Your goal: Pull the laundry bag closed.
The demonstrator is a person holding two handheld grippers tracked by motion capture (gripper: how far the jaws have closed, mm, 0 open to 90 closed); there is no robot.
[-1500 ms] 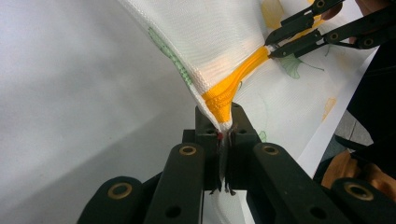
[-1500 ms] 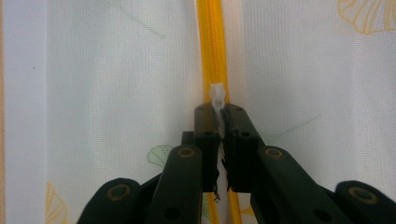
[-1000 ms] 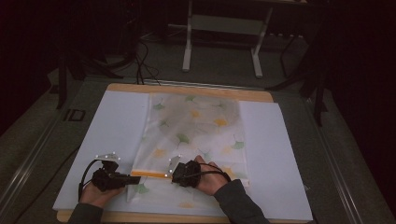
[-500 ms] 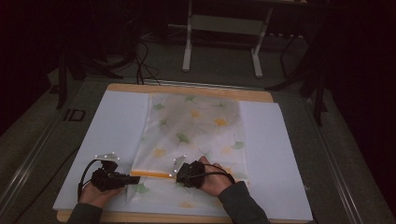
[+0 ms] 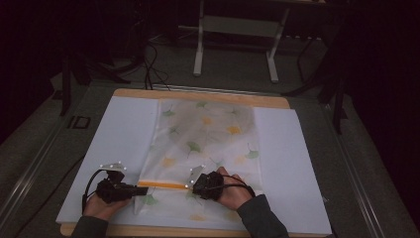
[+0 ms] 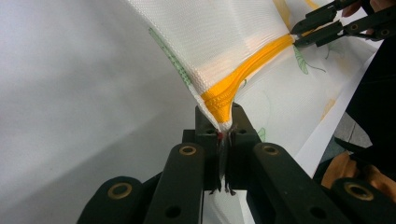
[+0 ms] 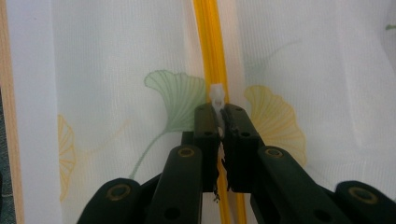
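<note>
A white mesh bag (image 5: 208, 139) printed with ginkgo leaves lies on the white mat, with an orange zipper (image 5: 161, 185) across its near end. My left gripper (image 5: 139, 190) is shut on the zipper's left end (image 6: 219, 100), lifting the fabric (image 6: 224, 42) into a peak. My right gripper (image 5: 192, 185) is shut on the small white zipper pull (image 7: 217, 94), with the orange zipper (image 7: 211, 42) running straight ahead of its jaws. The right gripper (image 6: 299, 35) also shows far off in the left gripper view, on the same orange band.
The white mat (image 5: 114, 134) covers a wooden board (image 5: 198, 95) on a grey table. A metal stand (image 5: 233, 29) and cables (image 5: 148, 64) sit in the dark beyond the far edge. A sleeve (image 5: 260, 218) comes in at the bottom.
The right gripper has slid a little to the right along the zipper, showing more orange band between the two grippers. The left gripper stays in place.
</note>
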